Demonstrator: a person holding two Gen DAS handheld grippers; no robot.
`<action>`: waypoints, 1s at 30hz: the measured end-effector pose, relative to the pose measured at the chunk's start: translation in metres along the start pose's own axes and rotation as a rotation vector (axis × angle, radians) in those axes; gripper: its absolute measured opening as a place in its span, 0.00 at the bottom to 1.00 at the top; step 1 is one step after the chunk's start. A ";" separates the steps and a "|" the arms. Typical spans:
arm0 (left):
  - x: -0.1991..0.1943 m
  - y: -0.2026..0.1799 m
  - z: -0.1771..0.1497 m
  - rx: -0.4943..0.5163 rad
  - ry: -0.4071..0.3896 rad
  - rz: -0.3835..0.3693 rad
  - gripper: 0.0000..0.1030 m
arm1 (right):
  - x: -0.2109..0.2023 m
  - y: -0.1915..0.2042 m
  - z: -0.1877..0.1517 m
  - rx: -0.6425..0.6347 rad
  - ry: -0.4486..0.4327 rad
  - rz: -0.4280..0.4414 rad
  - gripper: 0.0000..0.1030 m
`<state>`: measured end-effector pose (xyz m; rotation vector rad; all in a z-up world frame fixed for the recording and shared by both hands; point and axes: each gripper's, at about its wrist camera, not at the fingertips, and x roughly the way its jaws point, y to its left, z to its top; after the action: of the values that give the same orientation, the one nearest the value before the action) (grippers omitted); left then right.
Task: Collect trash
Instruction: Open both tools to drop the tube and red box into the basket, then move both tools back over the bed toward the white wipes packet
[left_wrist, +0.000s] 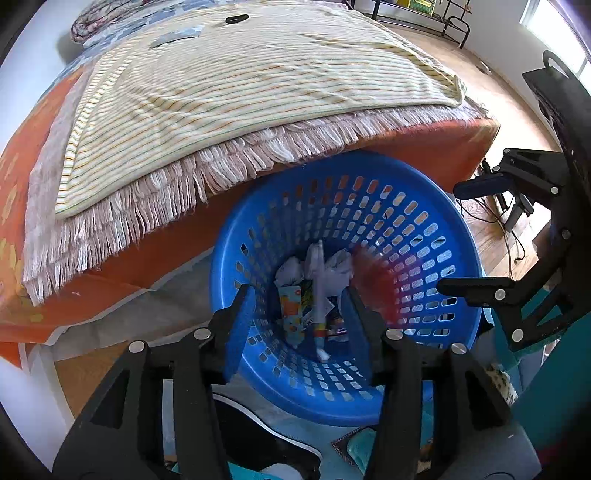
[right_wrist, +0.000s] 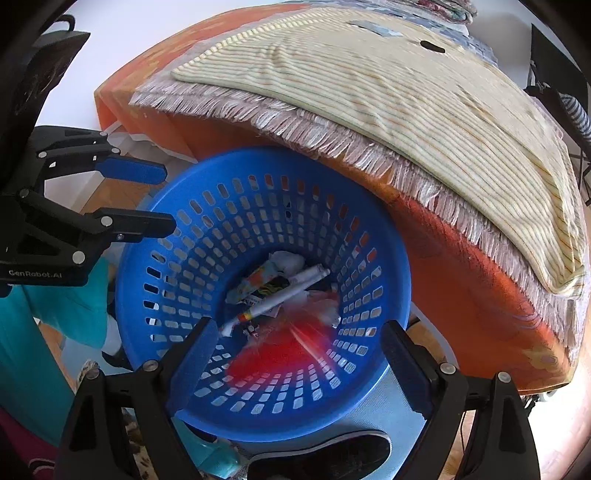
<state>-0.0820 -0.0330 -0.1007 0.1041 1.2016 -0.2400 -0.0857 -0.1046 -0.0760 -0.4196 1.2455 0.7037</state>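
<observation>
The only readable writing is "GenRobot.AI", printed in pale letters on the black body of the left tool (right_wrist: 162, 199) as the right wrist view catches it.

A blue perforated basket (left_wrist: 424, 206) stands on the floor against the orange-covered bed (left_wrist: 424, 147), under a fringed blanket (left_wrist: 147, 206) and striped cloth (left_wrist: 258, 74). At its bottom lies the trash (right_wrist: 273, 291): crumpled white paper, printed wrappers and a long white rolled stick with a coloured band. A red blurred object (right_wrist: 280, 354) (too smeared to identify) shows inside the basket.

The left tool hangs over the basket, jaws partly apart, nothing between them. The right tool (right_wrist: 295, 354) stands wide over the basket mouth, its pads (right_wrist: 195, 350) clear of everything.
</observation>
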 end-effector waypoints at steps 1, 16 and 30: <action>0.000 0.000 0.000 0.000 0.000 0.000 0.48 | 0.000 -0.001 0.000 0.002 -0.001 0.000 0.88; -0.001 0.003 0.002 -0.017 -0.010 0.005 0.48 | -0.006 -0.007 0.001 0.015 -0.015 -0.007 0.88; -0.008 0.015 0.025 -0.045 -0.048 -0.012 0.55 | -0.030 -0.033 0.020 0.104 -0.125 -0.005 0.88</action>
<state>-0.0583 -0.0225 -0.0845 0.0516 1.1592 -0.2249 -0.0540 -0.1232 -0.0441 -0.2884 1.1568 0.6484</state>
